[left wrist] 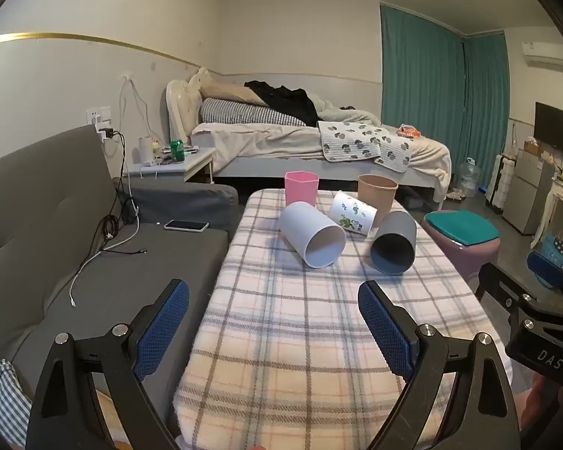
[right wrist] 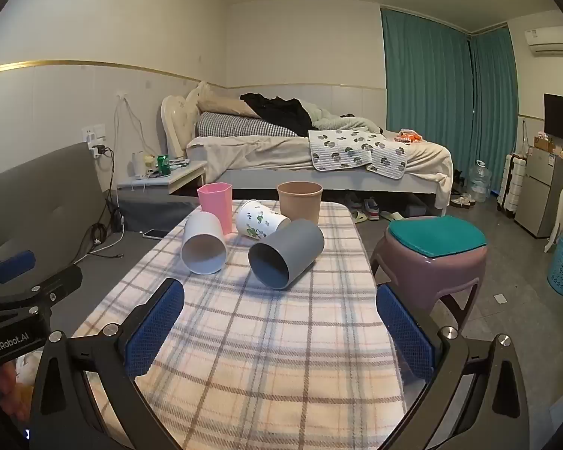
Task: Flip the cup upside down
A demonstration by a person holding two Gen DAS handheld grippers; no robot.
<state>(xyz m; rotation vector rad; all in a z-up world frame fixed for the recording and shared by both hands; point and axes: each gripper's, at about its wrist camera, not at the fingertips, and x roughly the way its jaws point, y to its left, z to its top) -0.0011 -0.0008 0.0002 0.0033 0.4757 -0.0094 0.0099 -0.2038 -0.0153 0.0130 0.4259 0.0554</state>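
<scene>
Nothing of the flip looks done yet. On the plaid-covered table (right wrist: 251, 356) five cups sit in a cluster toward the far end, in the middle of both frames. Three lie on their sides: the white cup (right wrist: 203, 243) with its mouth facing the camera, the grey cup (right wrist: 286, 253) just right of it, also mouth-forward, and a patterned cup (right wrist: 260, 219) tipped over behind and between them. The pink cup (right wrist: 215, 200) and the tan cup (right wrist: 299, 199) stand upright, mouths up, at the back edge.

The left gripper (left wrist: 273, 322) hangs over the near part of the table with its blue-padded fingers (left wrist: 163, 328) spread wide and nothing between them. The right gripper (right wrist: 279, 332) is the same: fingers (right wrist: 155, 328) wide apart, empty, well short of the cups.

Which cup the task means is not settled by the views; the grey one lies most directly ahead of the right gripper, so it is probably the first candidate. No cup rests mouth-down, so everything remains: reach in, close on a cup, turn it and set it rim-down on the cloth.
</scene>
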